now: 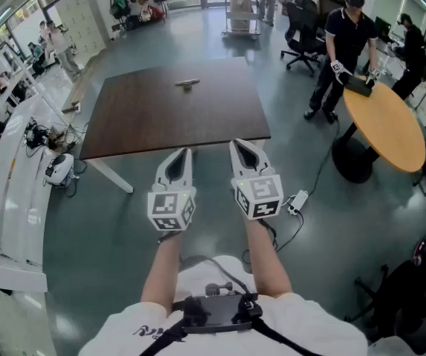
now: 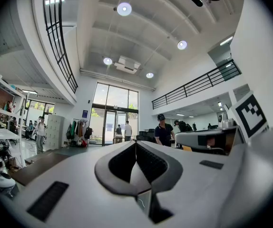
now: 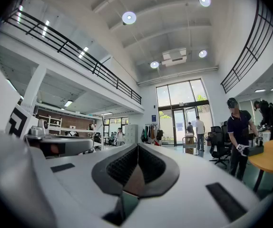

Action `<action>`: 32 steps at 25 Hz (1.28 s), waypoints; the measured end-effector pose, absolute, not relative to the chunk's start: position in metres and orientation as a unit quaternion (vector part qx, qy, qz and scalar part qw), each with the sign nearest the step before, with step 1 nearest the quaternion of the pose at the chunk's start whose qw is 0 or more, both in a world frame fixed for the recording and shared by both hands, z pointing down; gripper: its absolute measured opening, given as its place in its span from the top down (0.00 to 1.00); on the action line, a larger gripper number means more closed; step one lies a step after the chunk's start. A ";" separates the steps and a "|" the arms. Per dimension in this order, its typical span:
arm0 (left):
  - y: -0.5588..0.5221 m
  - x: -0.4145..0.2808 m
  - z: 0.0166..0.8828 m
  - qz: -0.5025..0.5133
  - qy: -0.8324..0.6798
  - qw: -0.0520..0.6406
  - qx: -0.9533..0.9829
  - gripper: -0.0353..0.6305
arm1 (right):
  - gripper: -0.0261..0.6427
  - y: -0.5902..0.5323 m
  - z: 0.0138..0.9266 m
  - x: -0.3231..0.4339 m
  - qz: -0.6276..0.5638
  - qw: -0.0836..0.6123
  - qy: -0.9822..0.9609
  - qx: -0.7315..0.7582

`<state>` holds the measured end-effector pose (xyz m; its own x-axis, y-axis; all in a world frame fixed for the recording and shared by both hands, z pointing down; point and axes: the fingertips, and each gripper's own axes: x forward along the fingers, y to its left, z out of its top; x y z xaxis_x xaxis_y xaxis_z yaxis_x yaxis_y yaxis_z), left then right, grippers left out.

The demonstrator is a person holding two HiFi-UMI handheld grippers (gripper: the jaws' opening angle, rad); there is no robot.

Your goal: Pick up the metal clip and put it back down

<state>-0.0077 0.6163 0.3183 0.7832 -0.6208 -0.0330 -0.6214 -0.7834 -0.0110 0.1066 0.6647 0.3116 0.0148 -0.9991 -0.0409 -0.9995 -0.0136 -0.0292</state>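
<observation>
So: grey floor [image 1: 198, 13] of an open hall, with a dark brown rectangular table [image 1: 146, 124] in the middle of the head view. A round orange table [image 1: 391, 128] stands to its right, well apart. A white workbench [image 1: 12, 169] with cables and gear runs along the left edge. A person in a dark shirt [image 1: 343, 43] stands at the orange table's far side, hands on a dark item there. An office chair [image 1: 302, 32] and a wire cart [image 1: 240, 13] are further back.

Both grippers are held side by side on the near side of the brown table, tips at about its near edge.
- Left gripper [image 1: 184, 154]: the left gripper view shows its 2 jaws pressed together at the tip, with nothing between them.
- Right gripper [image 1: 237, 145]: same in the right gripper view, 2 jaws closed against each other and empty.

Each carries 1 marker cube, left [image 1: 171, 208] and right [image 1: 259, 196], just above the person's forearms. Both gripper views look out level across the hall and up to the ceiling lights, not down at the tabletop.

The metal clip [image 1: 188, 84] lies flat on the brown table near its far edge, roughly centred, alone and well apart from both grippers.
</observation>
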 end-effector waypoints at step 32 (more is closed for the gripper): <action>0.348 -0.053 0.330 0.025 0.349 -0.012 -0.937 0.93 | 0.95 0.397 0.317 0.046 0.002 0.027 0.746 -0.665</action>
